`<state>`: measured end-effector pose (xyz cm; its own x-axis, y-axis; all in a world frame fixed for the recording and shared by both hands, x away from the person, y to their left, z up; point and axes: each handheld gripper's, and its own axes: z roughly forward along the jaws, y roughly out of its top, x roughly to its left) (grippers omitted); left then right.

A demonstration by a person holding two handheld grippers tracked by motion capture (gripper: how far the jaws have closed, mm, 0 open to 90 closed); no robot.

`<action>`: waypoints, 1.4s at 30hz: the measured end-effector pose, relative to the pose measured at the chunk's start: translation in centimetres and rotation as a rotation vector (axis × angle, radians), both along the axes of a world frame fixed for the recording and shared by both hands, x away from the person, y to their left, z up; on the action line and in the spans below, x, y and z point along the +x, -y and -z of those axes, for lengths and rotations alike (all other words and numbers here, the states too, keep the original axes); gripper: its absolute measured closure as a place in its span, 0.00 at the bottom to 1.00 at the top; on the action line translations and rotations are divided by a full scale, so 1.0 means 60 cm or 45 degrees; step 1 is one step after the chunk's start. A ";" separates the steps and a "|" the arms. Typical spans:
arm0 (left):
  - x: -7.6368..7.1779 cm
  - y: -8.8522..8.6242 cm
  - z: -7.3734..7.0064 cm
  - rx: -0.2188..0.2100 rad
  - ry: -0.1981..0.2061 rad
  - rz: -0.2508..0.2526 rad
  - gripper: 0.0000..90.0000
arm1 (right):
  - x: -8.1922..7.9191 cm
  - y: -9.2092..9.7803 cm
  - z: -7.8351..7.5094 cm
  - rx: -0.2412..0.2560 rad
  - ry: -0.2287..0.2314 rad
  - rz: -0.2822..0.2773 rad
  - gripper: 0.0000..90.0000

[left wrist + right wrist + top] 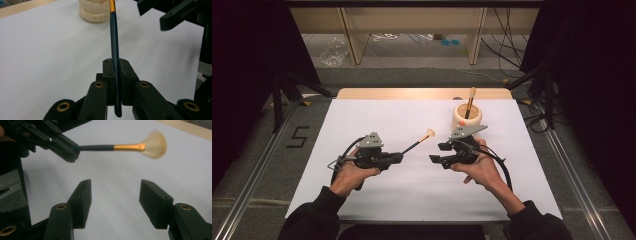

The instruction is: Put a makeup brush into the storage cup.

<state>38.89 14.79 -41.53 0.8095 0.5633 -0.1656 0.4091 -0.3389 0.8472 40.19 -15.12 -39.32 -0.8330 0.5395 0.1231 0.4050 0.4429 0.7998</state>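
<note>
Left hand-held gripper (399, 158) sits left of the right hand-held gripper (436, 153) over the surface (362, 120); brush (419, 140) sticks out between them, pot (466, 116) behind.

A lab or recording studio, not a home — the flat white table (377, 195) stands alone on a grey carpeted floor (412, 76), hemmed left and right by black curtains (247, 60). Silver metal rails (254, 172) run along the floor on both sides of the table, and a black number five (298, 136) is taped down to its left. Beyond the table, loose black cables (507, 47) trail past a pale plywood frame (352, 35).
</note>
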 end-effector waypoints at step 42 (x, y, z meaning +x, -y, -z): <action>-0.023 0.026 -0.005 -0.190 0.010 0.033 0.94 | 0.020 -0.029 0.019 0.518 -0.163 -0.033 0.62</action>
